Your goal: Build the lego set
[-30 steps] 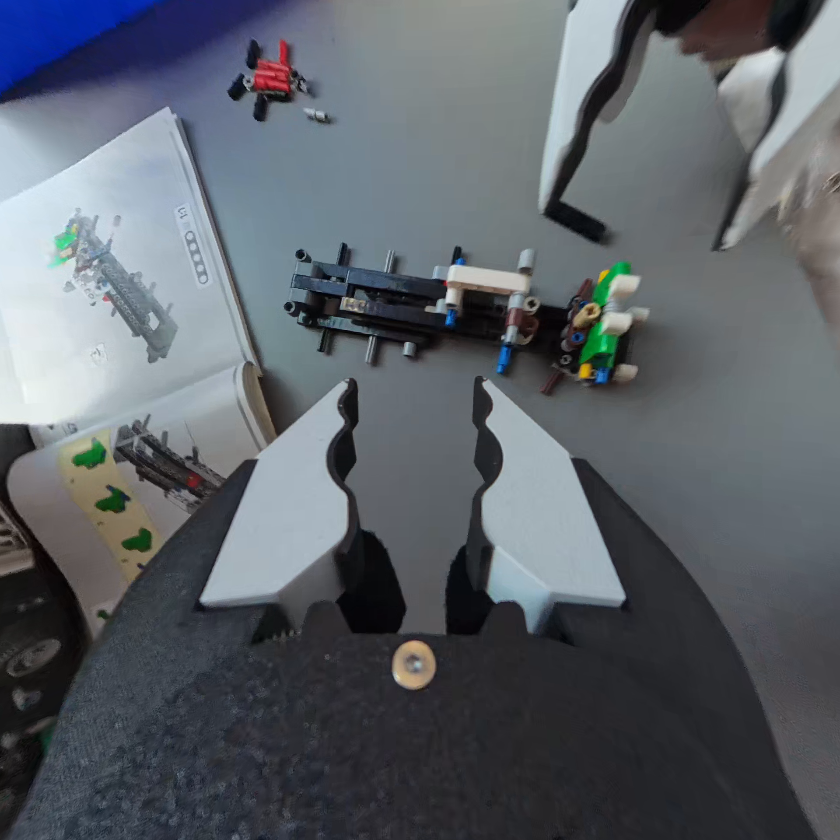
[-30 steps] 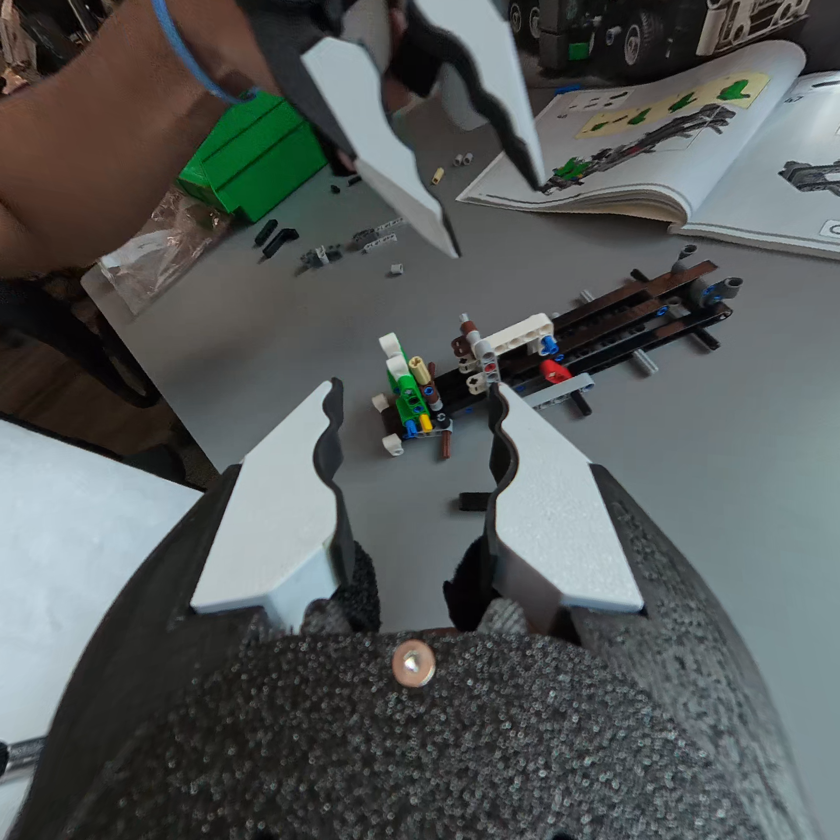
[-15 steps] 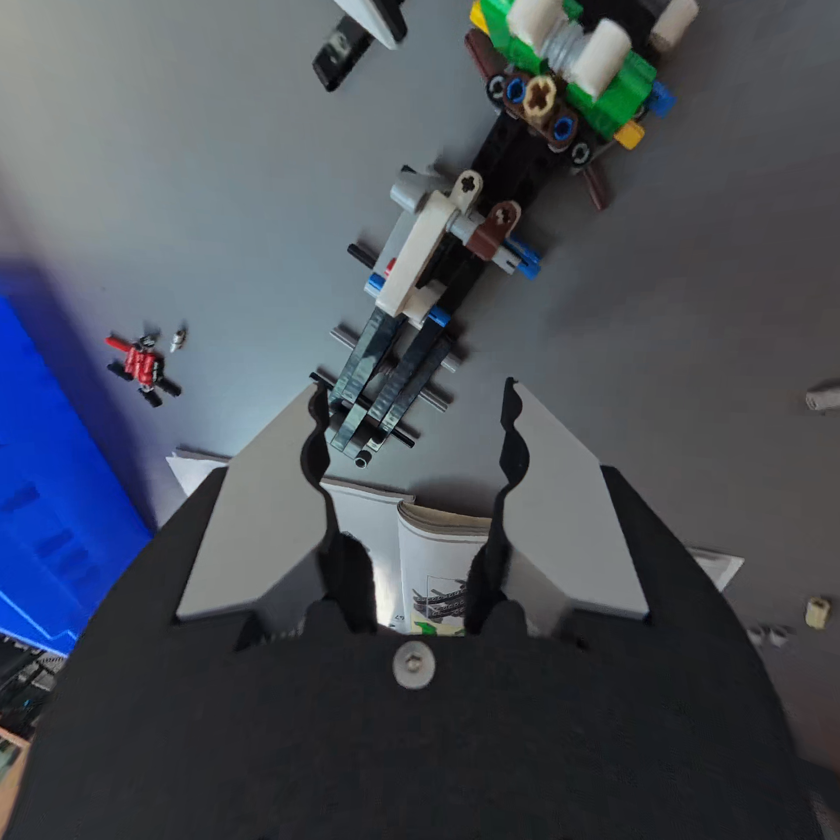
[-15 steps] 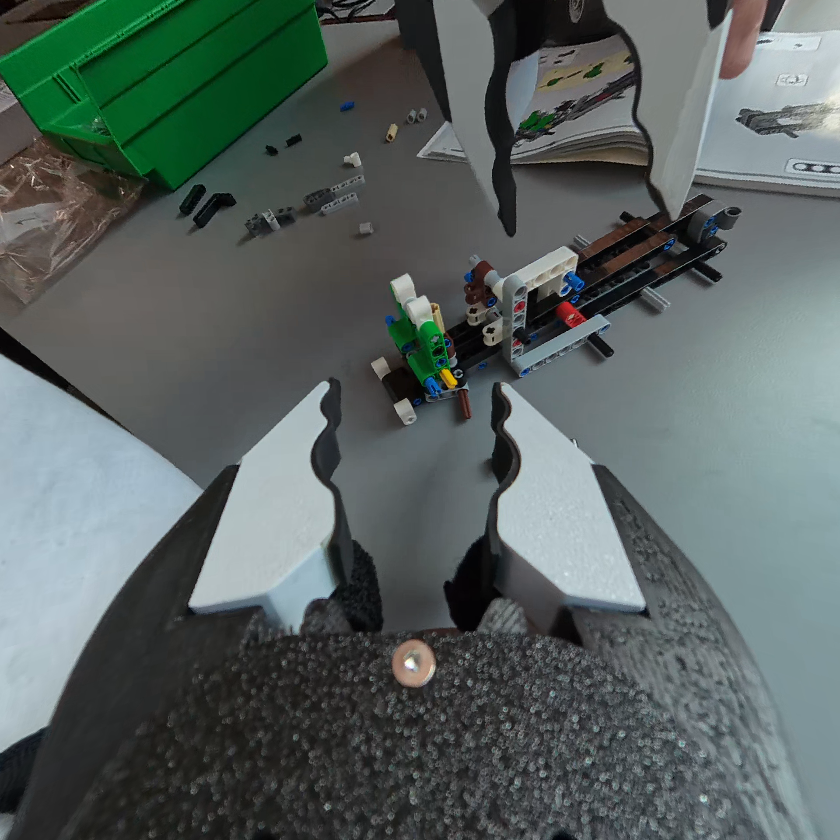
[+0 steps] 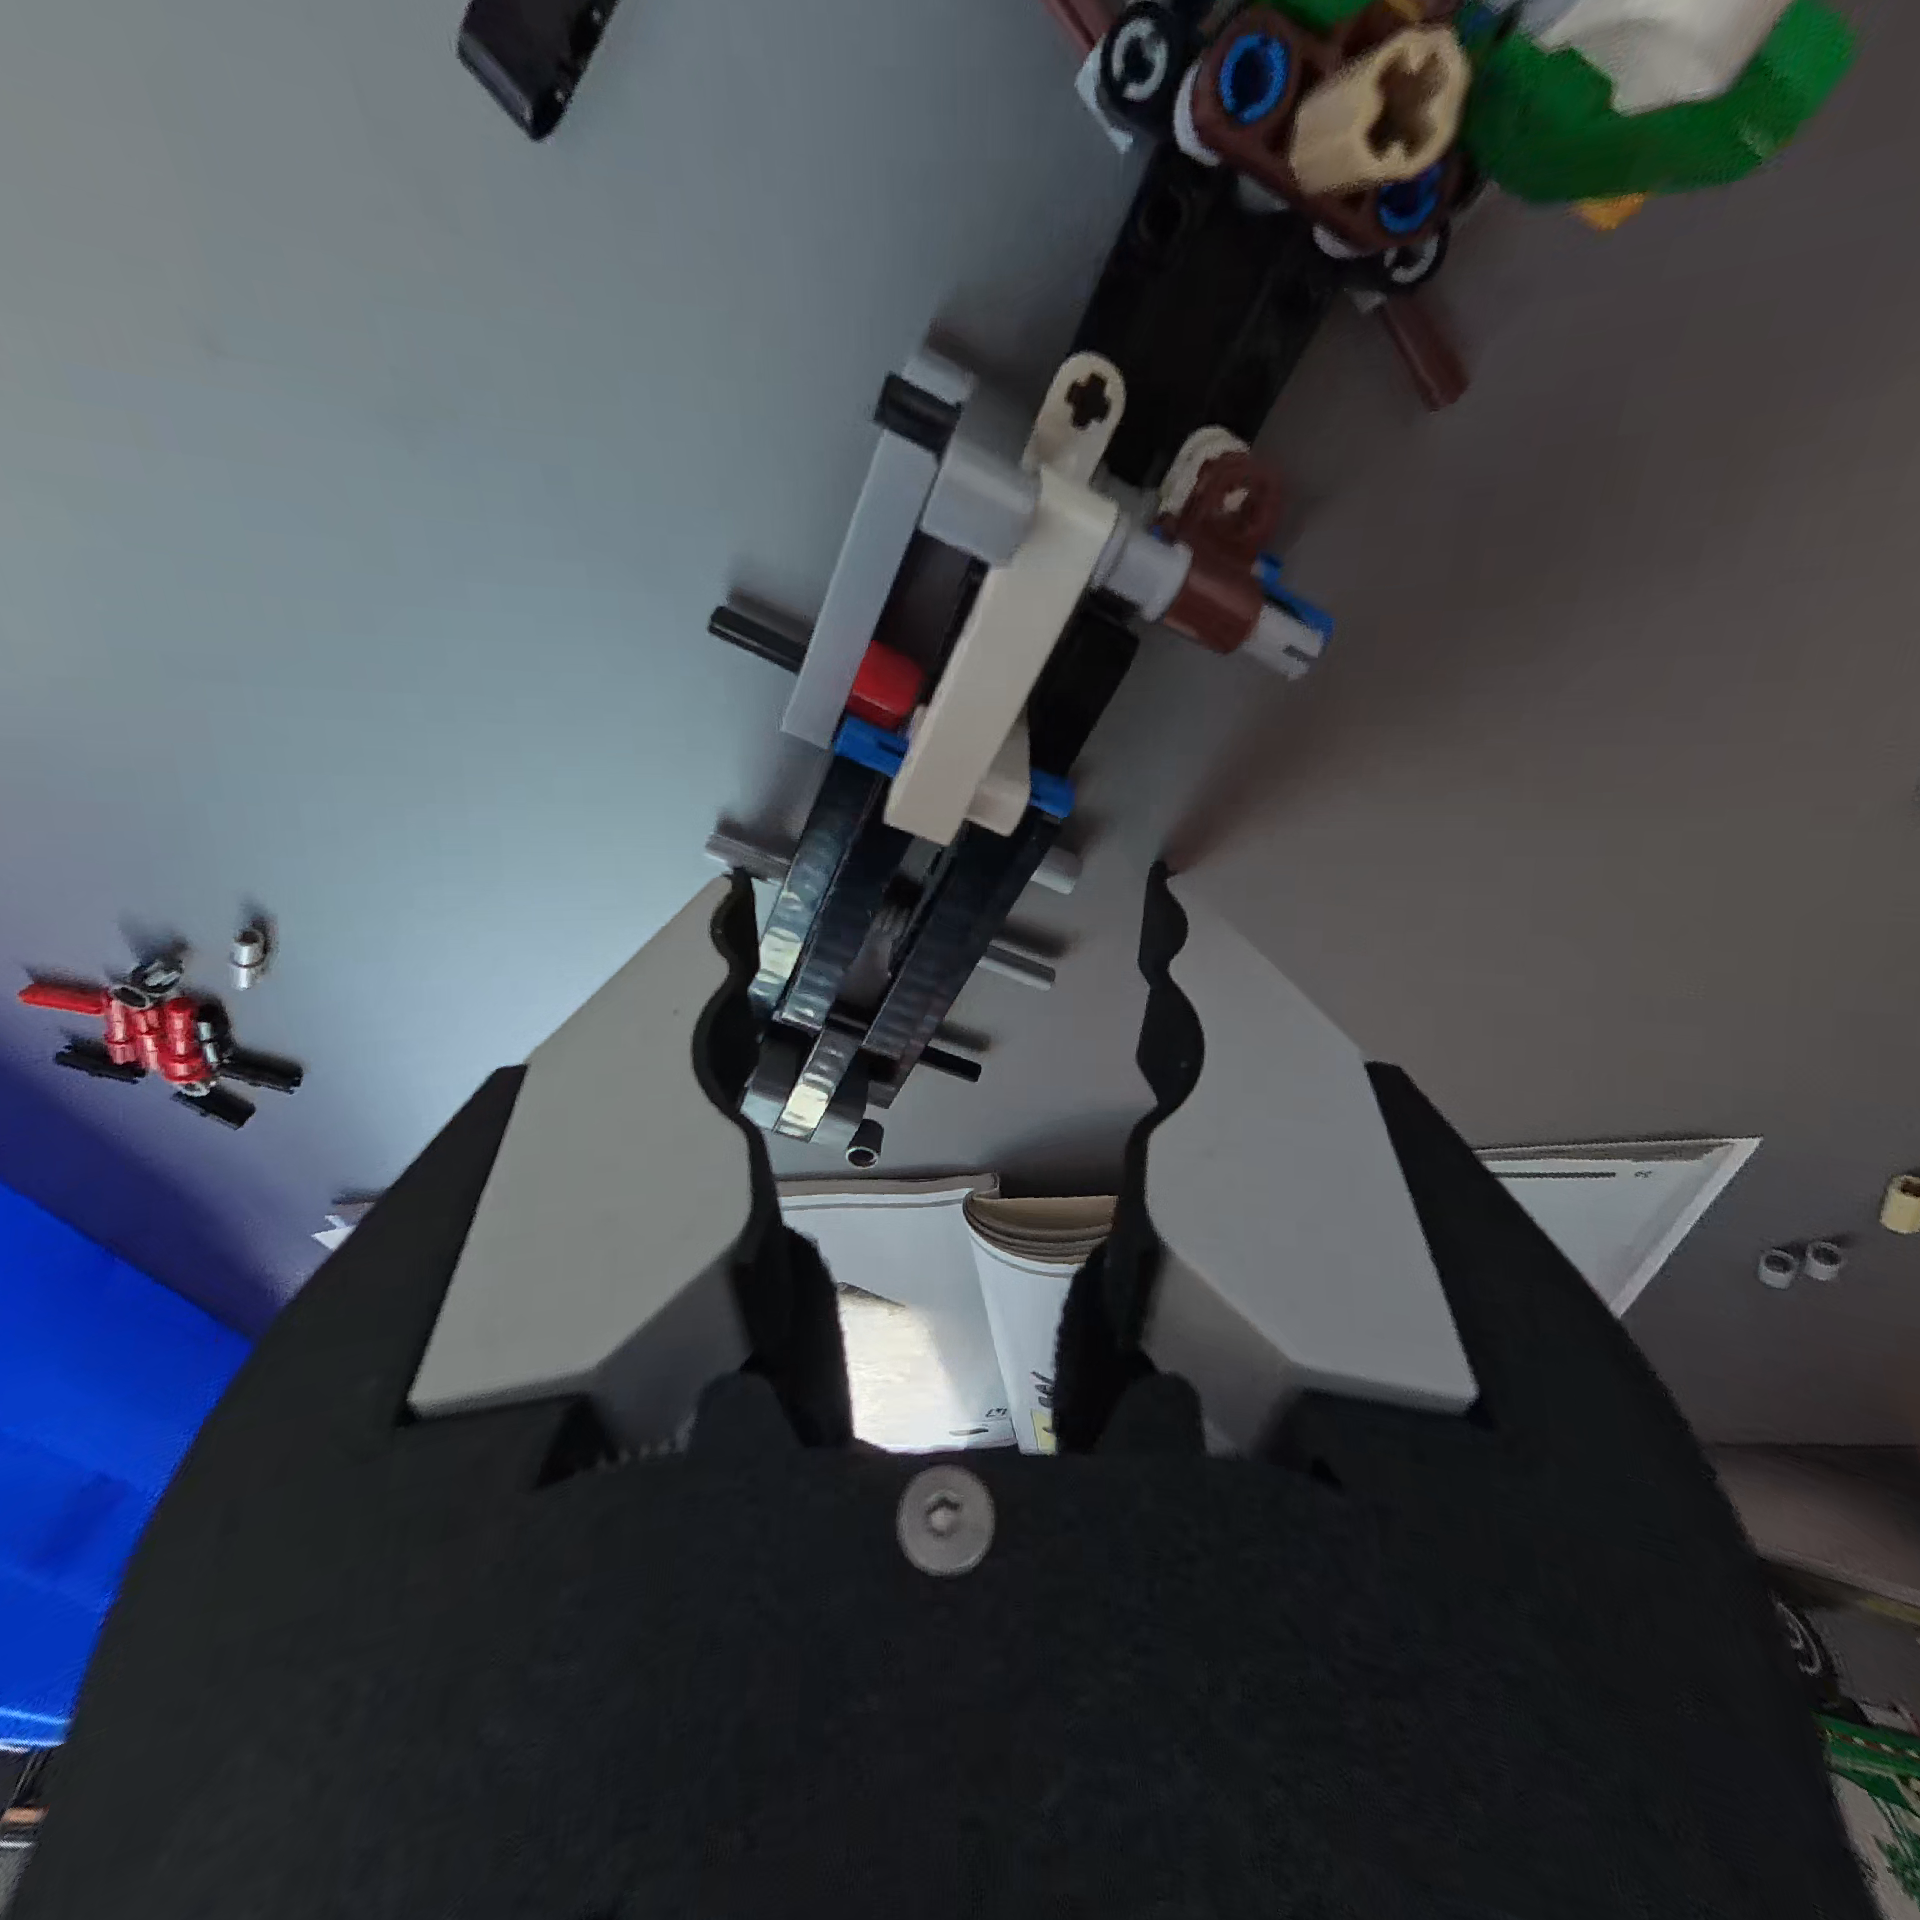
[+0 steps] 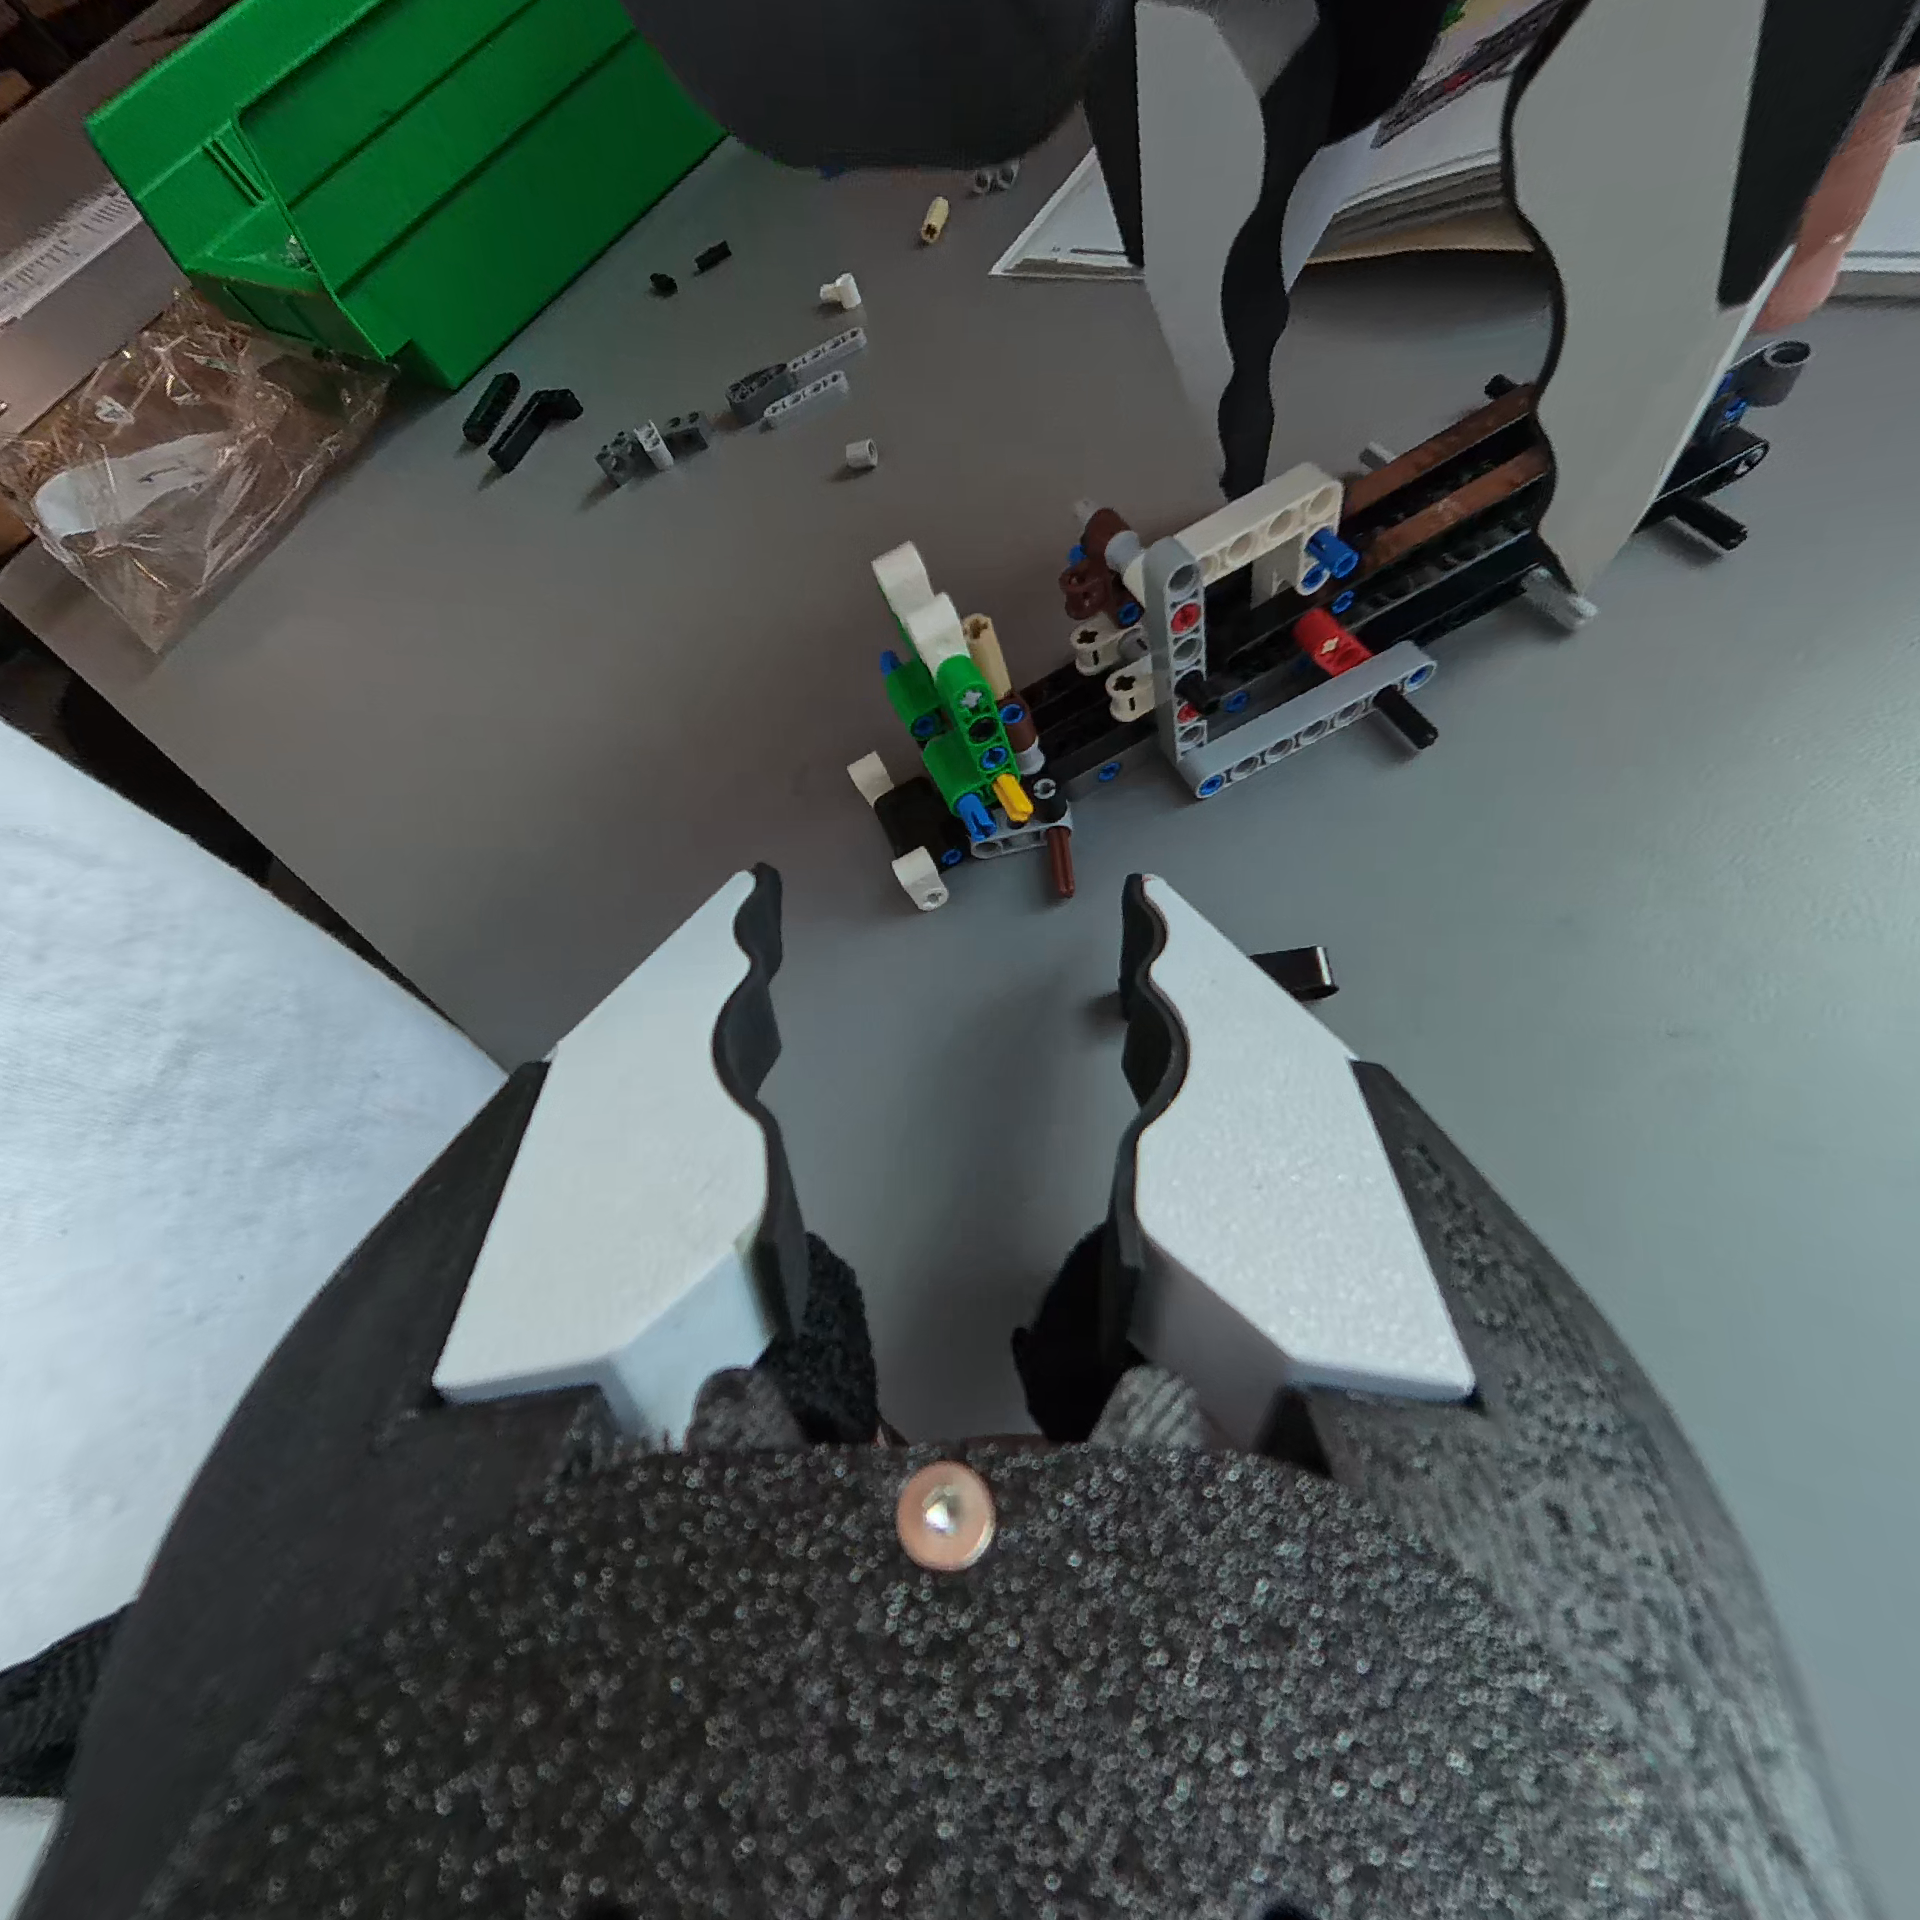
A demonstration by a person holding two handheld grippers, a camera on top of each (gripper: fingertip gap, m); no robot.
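On matte grey table (image 6: 1558,1039): long studded black-beam lego chassis (image 6: 1288,644), green blocks at one end. Left gripper (image 5: 940,883) jaws wide, wavy pads straddling chassis tail. Right gripper (image 6: 945,883) jaws wide, empty, near green end.

Green plastic bin (image 6: 416,177) far ahead-left of the right gripper, crumpled clear bag (image 6: 177,468) beside it, blue bin (image 5: 94,1382) left of the left gripper, grey tabletop (image 6: 1558,1039).
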